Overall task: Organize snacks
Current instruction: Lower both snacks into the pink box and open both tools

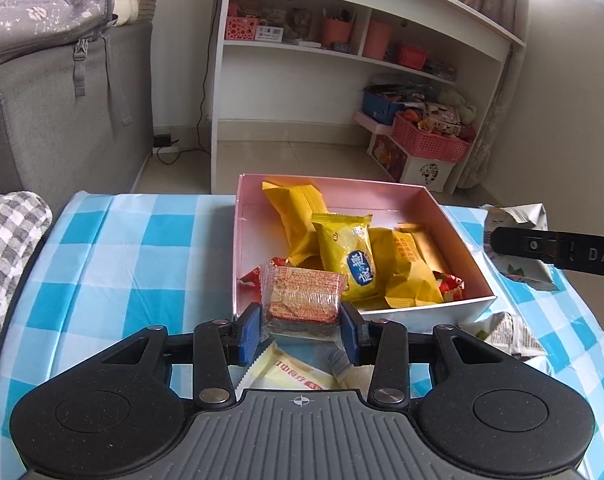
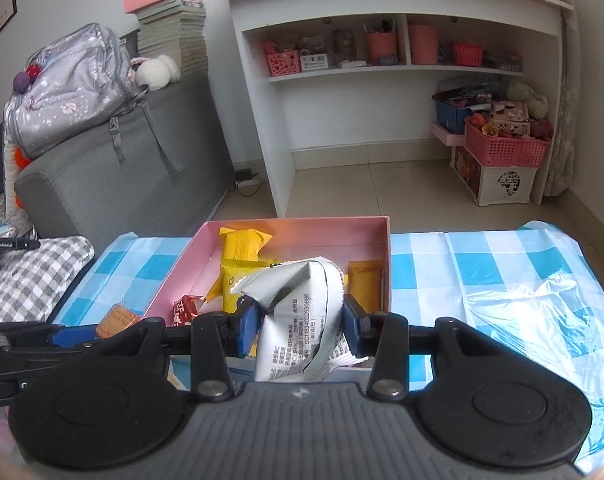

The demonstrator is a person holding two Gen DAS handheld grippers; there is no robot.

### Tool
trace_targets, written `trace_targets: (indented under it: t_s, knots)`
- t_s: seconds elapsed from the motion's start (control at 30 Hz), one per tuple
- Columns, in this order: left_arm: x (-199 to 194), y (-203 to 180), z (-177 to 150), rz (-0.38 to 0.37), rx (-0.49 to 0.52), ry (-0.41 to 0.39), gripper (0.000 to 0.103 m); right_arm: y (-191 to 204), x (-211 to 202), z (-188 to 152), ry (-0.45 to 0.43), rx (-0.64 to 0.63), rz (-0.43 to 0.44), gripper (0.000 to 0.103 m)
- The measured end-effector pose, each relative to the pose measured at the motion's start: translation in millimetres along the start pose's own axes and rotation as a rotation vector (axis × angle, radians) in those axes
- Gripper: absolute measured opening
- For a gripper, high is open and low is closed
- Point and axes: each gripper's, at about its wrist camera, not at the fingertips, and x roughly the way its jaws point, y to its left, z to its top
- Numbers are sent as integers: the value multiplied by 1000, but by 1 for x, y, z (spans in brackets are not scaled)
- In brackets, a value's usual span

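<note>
My left gripper (image 1: 301,330) is shut on a clear-wrapped cracker pack (image 1: 302,298), held just before the near wall of the pink box (image 1: 430,306). The box holds several yellow snack packets (image 1: 348,256) and red candies (image 1: 450,282). My right gripper (image 2: 301,330) is shut on a crumpled silver-white snack bag (image 2: 302,320), over the near edge of the pink box (image 2: 290,236). In the left wrist view, the right gripper's finger (image 1: 542,248) reaches in from the right with the silver bag (image 1: 518,220). The left gripper and its cracker pack (image 2: 116,320) show at lower left in the right wrist view.
The table wears a blue-and-white checked cloth (image 1: 142,248). A pale snack packet (image 1: 290,372) lies under my left gripper, and another silver bag (image 1: 506,336) lies right of the box. A grey sofa (image 2: 122,168) stands left, a white shelf unit (image 2: 382,60) behind, and clear plastic (image 2: 522,308) lies at right.
</note>
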Motion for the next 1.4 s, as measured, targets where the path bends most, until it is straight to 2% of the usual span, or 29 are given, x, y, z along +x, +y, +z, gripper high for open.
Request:
trace_targets:
  t_s: [0.27, 0.53, 0.83, 1.1, 1.2, 1.3, 1.4]
  knots:
    - [39, 1, 25, 53, 18, 7, 39, -22, 29, 18, 15, 110, 18, 39]
    - [84, -1, 36, 128, 106, 39, 39, -29, 69, 26, 58, 158, 32, 40]
    - [114, 0, 43, 142, 138, 55, 39, -30, 91, 32, 70, 139, 3, 40]
    - [123, -4, 43, 142, 137, 46, 39, -27, 98, 35, 71, 129, 5, 40]
    - [122, -6, 43, 135, 151, 40, 46, -24, 98, 35, 67, 130, 12, 43]
    - [117, -9, 43, 139, 163, 28, 60, -25, 94, 35, 48, 135, 13, 57]
    - [111, -12, 44, 123, 168, 26, 70, -24, 91, 35, 52, 134, 14, 59]
